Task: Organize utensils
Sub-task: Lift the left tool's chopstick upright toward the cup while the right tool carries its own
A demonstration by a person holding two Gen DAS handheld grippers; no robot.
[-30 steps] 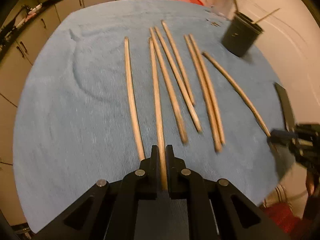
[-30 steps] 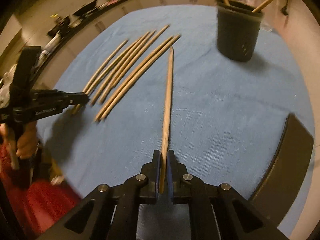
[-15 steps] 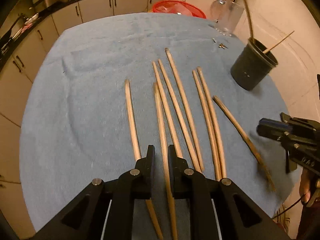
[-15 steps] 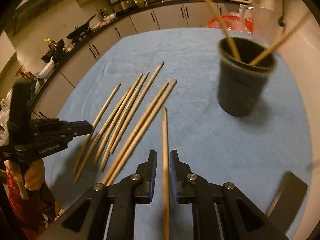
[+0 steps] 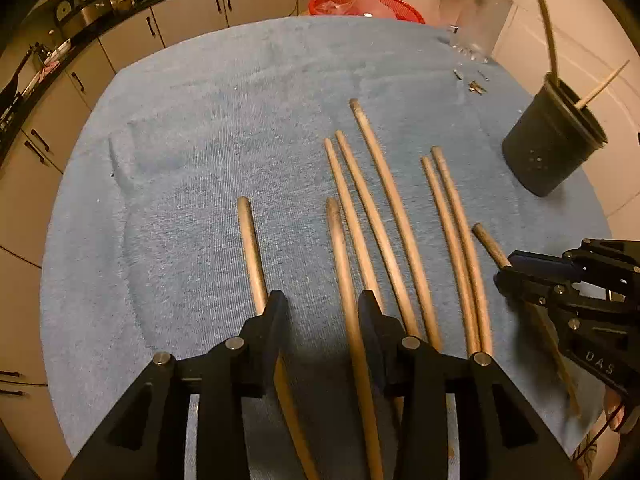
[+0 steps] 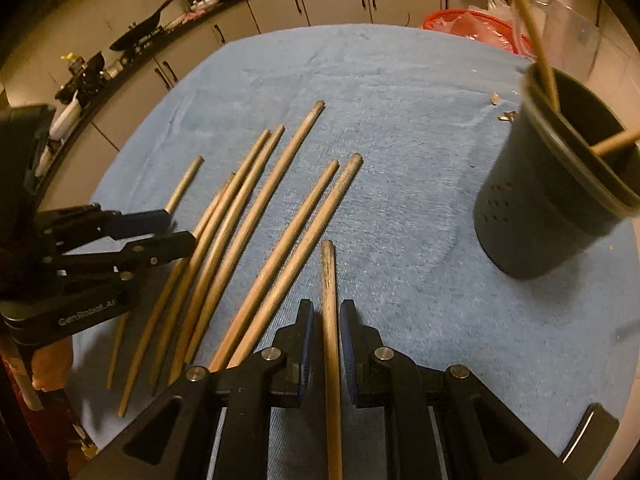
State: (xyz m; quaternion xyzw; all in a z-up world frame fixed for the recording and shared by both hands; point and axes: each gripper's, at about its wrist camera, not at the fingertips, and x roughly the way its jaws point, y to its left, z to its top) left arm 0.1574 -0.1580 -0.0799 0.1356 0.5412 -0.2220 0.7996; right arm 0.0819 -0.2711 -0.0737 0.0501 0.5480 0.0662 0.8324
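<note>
Several wooden chopsticks [image 5: 376, 216] lie in a row on the blue towel [image 5: 200, 140]. My left gripper [image 5: 320, 308] is open above them, with one chopstick [image 5: 344, 272] running between its fingers and another [image 5: 250, 240] by the left finger. My right gripper [image 6: 324, 316] is open a little around the rightmost chopstick [image 6: 330, 304], which lies on the towel. A black holder cup [image 6: 556, 196] with two chopsticks in it stands at the right, also in the left wrist view [image 5: 552, 144]. The right gripper shows in the left wrist view [image 5: 516, 276].
A red basket [image 5: 368, 2] and a clear glass [image 5: 476, 20] stand at the towel's far edge. Small crumbs [image 5: 472, 84] lie near the cup. A dark flat object [image 6: 592, 436] sits at the near right corner. Kitchen cabinets [image 5: 192, 8] run behind.
Both grippers have opened and let go of their chopsticks. Both have moved forward and lower over the row, and the cup is closer to the right gripper.
</note>
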